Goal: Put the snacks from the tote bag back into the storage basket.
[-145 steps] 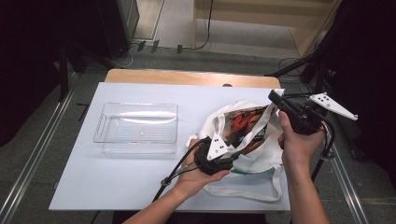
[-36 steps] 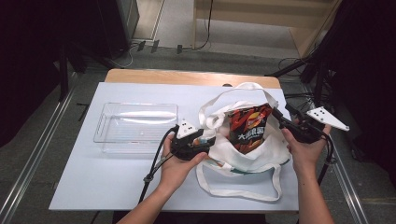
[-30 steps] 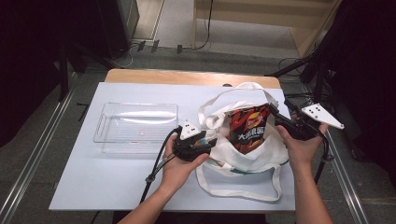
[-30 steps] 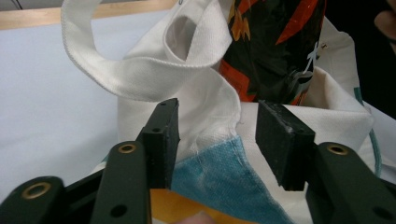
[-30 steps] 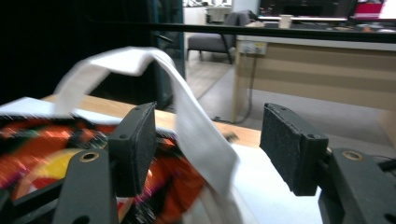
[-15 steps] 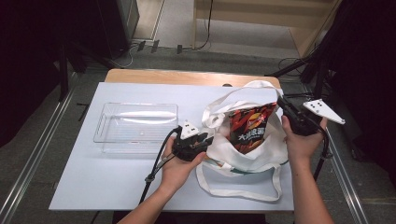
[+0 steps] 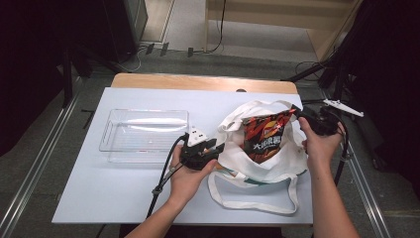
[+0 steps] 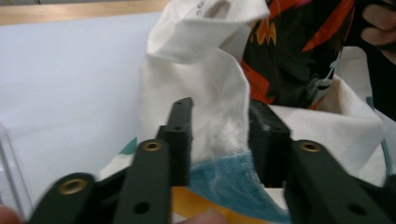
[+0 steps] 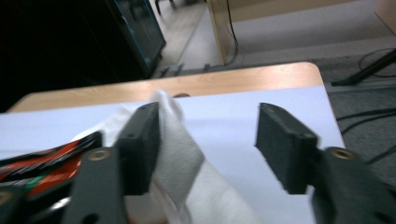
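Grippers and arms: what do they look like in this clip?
Both grippers, left and right, have black bodies and black jaws with brass-coloured rivets. Each carries a pale three-cornered plate on top and trails a black cable. The person's forearms are bare, with no sleeves visible.

A pale blue-white sheet covers the worktop (image 7: 129, 198), and a strip of light wooden edge (image 7: 198, 82) shows along its far side. Grey speckled carpet floor (image 7: 49, 148) surrounds it, with silver metal rails (image 7: 29, 178) running along the left and right. Beyond the far edge lie black cables (image 7: 218, 34) on a lighter floor patch, beside a light wooden cabinet base (image 7: 277, 20). A dark cabinet (image 7: 119, 25) stands far left; black drapes (image 7: 391, 74) hang at right.
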`<state>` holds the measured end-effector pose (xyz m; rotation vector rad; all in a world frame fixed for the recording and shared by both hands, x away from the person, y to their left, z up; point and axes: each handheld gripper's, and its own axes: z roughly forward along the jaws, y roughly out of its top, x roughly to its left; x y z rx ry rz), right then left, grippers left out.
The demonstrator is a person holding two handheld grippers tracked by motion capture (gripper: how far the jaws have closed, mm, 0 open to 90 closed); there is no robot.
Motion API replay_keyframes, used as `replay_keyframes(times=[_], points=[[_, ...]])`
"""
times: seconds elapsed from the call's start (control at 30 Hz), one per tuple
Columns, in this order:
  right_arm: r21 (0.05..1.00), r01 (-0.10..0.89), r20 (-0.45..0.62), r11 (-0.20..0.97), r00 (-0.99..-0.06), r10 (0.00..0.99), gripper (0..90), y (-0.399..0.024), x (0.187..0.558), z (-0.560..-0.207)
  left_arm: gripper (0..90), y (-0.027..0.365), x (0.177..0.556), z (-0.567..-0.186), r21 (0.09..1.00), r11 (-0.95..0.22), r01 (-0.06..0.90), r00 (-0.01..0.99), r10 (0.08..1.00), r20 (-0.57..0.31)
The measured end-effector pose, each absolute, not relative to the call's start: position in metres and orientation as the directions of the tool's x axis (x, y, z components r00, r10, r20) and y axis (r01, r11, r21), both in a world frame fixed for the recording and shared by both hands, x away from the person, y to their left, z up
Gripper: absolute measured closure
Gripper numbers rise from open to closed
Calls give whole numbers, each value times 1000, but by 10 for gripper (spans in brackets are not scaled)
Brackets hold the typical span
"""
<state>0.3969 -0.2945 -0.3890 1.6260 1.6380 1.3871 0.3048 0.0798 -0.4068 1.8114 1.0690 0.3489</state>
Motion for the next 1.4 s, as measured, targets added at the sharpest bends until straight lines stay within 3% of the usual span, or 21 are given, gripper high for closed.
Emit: replay_keyframes(times=[0.03,0.2,0.33,0.37,0.43,0.5,0.6,0.87,0.9,0.97,1.03,1.1,1.2,1.3,1.4], points=[[862,460,336,-212,-206,919,362,-298,390,-387,566,80,305,-406,845,-144,514,572,792,-214],[893,407,315,-192,-260,913,323,-309,351,-391,491,80,308,-401,852,-125,509,572,788,-226],[873,478,258,-100,-276,926,282,-302,339,-414,471,66,315,-407,830,-170,531,572,794,-204],[861,504,239,-74,-271,932,329,-300,341,-421,506,63,317,-408,823,-181,539,556,810,-186],[841,541,179,-27,-231,956,545,-296,343,-432,631,60,322,-410,817,-175,550,530,829,-179],[842,538,206,-46,-241,948,732,-298,342,-436,813,61,326,-410,817,-182,547,516,842,-157],[850,522,213,-70,-219,952,890,-305,337,-435,877,68,336,-407,807,-186,561,482,866,-135],[829,540,277,-144,-174,945,896,-328,329,-433,881,68,354,-407,795,-193,575,440,892,-102],[827,547,278,-131,-195,941,818,-324,329,-434,864,67,355,-409,787,-196,584,447,888,-110],[843,523,286,-127,-234,929,570,-320,328,-434,752,63,354,-416,769,-220,600,470,875,-116],[885,450,239,-122,-213,947,495,-315,315,-427,705,62,351,-419,765,-239,598,485,868,-108],[915,370,253,-158,-224,941,564,-310,297,-420,697,62,350,-421,765,-233,600,485,867,-117],[935,338,227,-106,-342,912,726,-285,277,-416,748,61,350,-421,764,-221,606,488,862,-137],[924,380,231,-48,-454,860,781,-252,273,-423,790,57,348,-422,764,-235,601,497,858,-127],[911,412,230,-17,-473,851,793,-236,275,-431,821,56,347,-423,763,-237,601,500,857,-127]])
